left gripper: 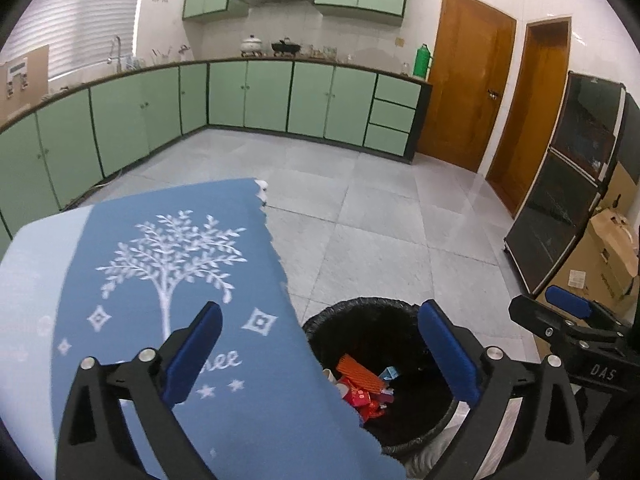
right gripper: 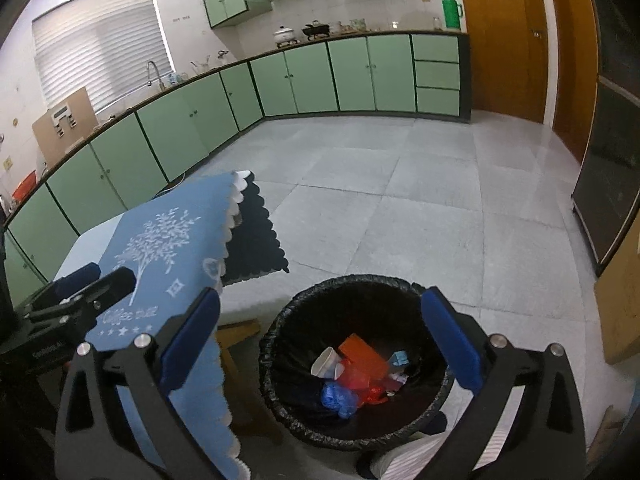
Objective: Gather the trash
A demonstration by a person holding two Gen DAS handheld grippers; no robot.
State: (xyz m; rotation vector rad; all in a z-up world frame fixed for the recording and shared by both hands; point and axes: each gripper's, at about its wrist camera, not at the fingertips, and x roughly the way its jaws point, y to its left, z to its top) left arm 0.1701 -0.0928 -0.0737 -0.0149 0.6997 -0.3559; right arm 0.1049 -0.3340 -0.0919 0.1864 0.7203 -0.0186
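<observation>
Both views look forward and steeply downward, each from just behind its own tool, whose two blue-padded fingers frame the lower edge of the picture. The left wrist view sits above the blue tablecloth (left gripper: 172, 288) on the surface and faces the far green cabinets (left gripper: 248, 96), with the black bin (left gripper: 360, 312) close below at its lower right. The right wrist view hangs nearly over that bin (right gripper: 304, 304), with the cloth (right gripper: 160, 248) at its left. Each camera catches the other tool at its edge: the right tool (left gripper: 560, 312) and the left tool (right gripper: 92, 280). Shared ground is the bin, cloth, tiled floor (right gripper: 400, 200) and cabinets (right gripper: 340, 76).
</observation>
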